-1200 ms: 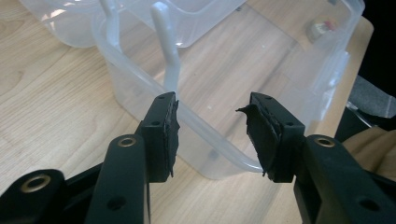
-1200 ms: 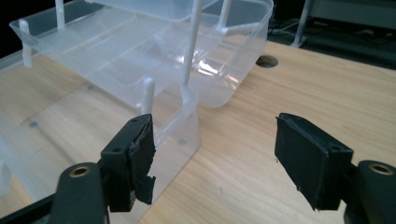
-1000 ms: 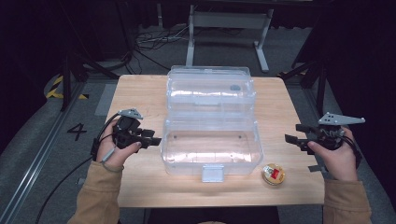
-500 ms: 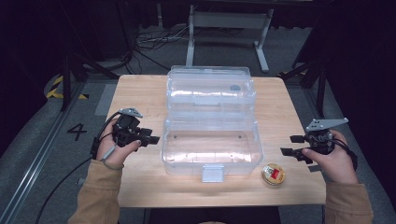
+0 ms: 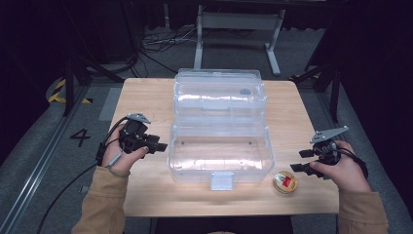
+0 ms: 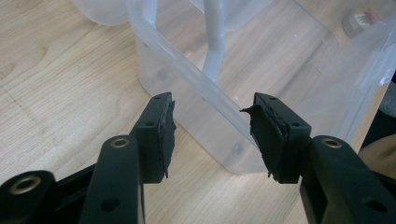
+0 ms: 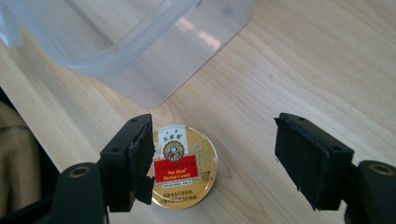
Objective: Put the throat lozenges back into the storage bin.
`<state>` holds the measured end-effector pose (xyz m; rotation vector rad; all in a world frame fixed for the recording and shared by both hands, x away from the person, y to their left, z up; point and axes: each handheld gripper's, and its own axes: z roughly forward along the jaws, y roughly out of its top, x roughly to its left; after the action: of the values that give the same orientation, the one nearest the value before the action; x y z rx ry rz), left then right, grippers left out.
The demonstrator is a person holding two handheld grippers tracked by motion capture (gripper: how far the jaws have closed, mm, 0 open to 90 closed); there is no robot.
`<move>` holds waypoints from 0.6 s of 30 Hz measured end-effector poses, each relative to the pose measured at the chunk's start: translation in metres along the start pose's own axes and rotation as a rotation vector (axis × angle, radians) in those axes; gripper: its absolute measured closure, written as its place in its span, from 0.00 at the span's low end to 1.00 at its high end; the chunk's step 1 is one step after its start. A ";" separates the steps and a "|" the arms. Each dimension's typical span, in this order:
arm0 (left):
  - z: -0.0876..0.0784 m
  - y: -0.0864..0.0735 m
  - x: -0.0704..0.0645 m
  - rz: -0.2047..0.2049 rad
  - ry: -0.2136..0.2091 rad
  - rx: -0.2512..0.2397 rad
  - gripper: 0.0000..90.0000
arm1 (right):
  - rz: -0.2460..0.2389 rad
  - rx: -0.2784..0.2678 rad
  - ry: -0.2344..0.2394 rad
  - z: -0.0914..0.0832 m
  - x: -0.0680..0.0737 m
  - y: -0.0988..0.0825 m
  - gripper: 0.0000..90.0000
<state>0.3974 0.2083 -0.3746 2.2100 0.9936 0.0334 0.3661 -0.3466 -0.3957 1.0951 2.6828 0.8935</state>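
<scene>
The round tin (image 7: 183,166), gold with a red label, lies flat on the wooden table (image 5: 146,97) near the front edge, at about 4 o'clock from the clear plastic box (image 5: 221,158) and close to that box's front right corner without touching it. The right gripper (image 5: 306,160) sits at roughly 3 o'clock from the tin, its jaws spread wide with nothing between the pads. In the right gripper view the tin lies low and off to one side, partly behind one jaw, so the opening is not centred on it.

That offset is the main risk, as I judge it: closing from here would likely catch only the tin's edge, and a low, smooth, round lid could squirt out sideways, skid toward the front edge of the table, or tip up on its rim. Coming down too steeply could also press a pad onto the lid instead of straddling it, pinning the tin flat. A sweep toward 9 o'clock might knock it against the box wall.

The box stands open, its lid (image 5: 219,90) folded back at 12 o'clock. If the tin is meant for the box, a carry that is too low could clip the near rim and jolt it loose.

The left gripper (image 5: 160,146) waits at 9 o'clock from the box, jaws apart and empty, just short of the wall; it holds nothing steady, so a bump could slide the light box
</scene>
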 end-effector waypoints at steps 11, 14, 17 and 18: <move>0.002 0.000 0.001 -0.002 -0.004 0.011 0.56 | -0.049 0.151 0.036 0.020 0.008 -0.002 0.30; 0.002 0.000 0.002 -0.003 -0.006 0.013 0.56 | -0.063 0.169 0.040 0.024 0.010 -0.002 0.30; 0.003 0.000 0.002 -0.002 -0.006 0.018 0.56 | -0.083 0.208 0.047 0.032 0.012 -0.002 0.28; 0.004 0.000 0.002 -0.005 -0.006 0.018 0.56 | -0.083 0.208 0.047 0.032 0.012 -0.002 0.28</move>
<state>0.4000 0.2078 -0.3785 2.2226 1.0000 0.0158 0.3659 -0.3243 -0.4215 1.0013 2.8885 0.6468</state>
